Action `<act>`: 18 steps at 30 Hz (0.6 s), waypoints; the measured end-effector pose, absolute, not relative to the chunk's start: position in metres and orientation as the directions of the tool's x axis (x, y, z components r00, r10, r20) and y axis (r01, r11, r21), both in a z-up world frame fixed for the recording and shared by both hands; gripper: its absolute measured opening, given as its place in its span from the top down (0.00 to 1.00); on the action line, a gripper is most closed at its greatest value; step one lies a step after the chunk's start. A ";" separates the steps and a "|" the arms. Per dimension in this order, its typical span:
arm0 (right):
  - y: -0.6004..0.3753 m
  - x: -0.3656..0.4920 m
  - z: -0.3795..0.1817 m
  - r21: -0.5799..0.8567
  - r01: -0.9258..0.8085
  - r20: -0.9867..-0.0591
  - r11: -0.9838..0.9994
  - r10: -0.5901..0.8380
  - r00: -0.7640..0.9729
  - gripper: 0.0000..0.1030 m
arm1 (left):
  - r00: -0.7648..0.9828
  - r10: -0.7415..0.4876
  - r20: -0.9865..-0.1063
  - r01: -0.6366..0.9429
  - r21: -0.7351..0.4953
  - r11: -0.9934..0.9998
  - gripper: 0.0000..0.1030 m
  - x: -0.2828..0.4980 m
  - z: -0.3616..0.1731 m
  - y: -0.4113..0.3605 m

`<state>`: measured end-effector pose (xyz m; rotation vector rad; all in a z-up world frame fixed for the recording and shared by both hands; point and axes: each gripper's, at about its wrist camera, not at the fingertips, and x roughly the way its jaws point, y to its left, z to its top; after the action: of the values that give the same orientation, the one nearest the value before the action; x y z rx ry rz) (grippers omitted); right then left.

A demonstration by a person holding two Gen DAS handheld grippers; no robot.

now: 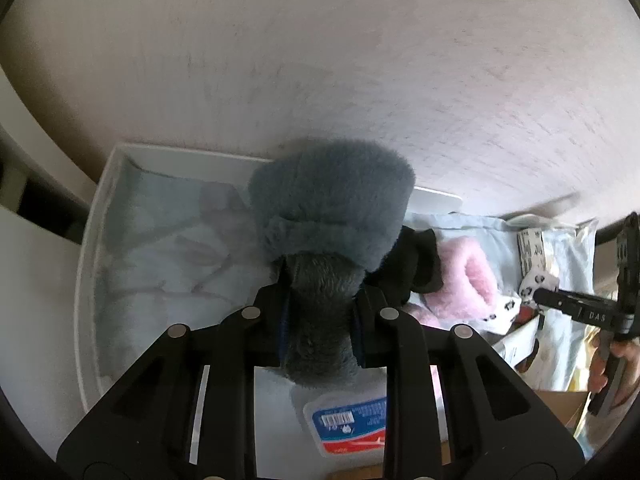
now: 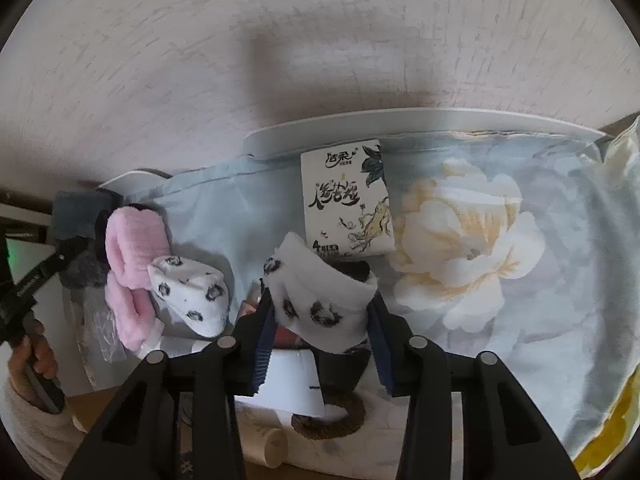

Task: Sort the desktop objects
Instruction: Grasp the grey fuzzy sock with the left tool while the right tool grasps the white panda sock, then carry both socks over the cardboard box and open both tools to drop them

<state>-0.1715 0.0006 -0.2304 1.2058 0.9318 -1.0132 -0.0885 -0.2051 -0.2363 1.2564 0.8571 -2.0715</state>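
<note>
The left gripper (image 1: 320,312) is clamping a fuzzy grey sock (image 1: 328,216), hiding the tray (image 1: 94,216) beyond. The right gripper (image 2: 322,320) is squeezing a soft spotted white sock (image 2: 320,300) between its jaws.

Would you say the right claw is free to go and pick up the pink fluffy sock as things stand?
Probably not yet: the right claw is shut on a white spotted sock. The pink fluffy sock lies uncovered on top, partly overlapped by the other spotted sock.

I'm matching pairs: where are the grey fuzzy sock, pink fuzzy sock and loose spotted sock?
grey fuzzy sock (image 1: 332,200), left wrist view, cuff.
pink fuzzy sock (image 2: 134,246), right wrist view, cuff.
loose spotted sock (image 2: 192,296), right wrist view, middle.
</note>
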 end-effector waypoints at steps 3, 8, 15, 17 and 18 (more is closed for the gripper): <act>0.010 -0.173 -0.221 0.275 0.958 -0.952 0.080 -0.121 0.283 0.64 | -0.380 -0.162 -0.911 0.734 -0.190 -0.652 0.80 -0.096 -0.228 -0.206; 0.027 -0.178 -0.202 0.277 0.957 -0.949 0.088 -0.131 0.287 0.64 | -0.375 -0.174 -0.910 0.730 -0.174 -0.661 0.80 -0.092 -0.211 -0.195; 0.016 -0.186 -0.165 0.256 0.950 -0.944 0.180 -0.162 0.286 0.64 | -0.359 -0.209 -0.909 0.707 -0.119 -0.697 0.80 -0.091 -0.172 -0.167; 0.021 -0.190 -0.147 0.247 0.942 -0.943 0.227 -0.168 0.287 0.64 | -0.372 -0.205 -0.905 0.692 -0.123 -0.711 0.80 -0.075 -0.161 -0.150; 0.028 -0.184 -0.143 0.242 0.937 -0.942 0.253 -0.169 0.289 0.64 | -0.378 -0.202 -0.903 0.683 -0.125 -0.720 0.80 -0.071 -0.155 -0.148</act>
<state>-0.1842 0.0276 -0.1427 1.0123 0.9654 -0.9372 -0.0708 -0.1476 -0.1548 1.2938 0.6684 -2.1239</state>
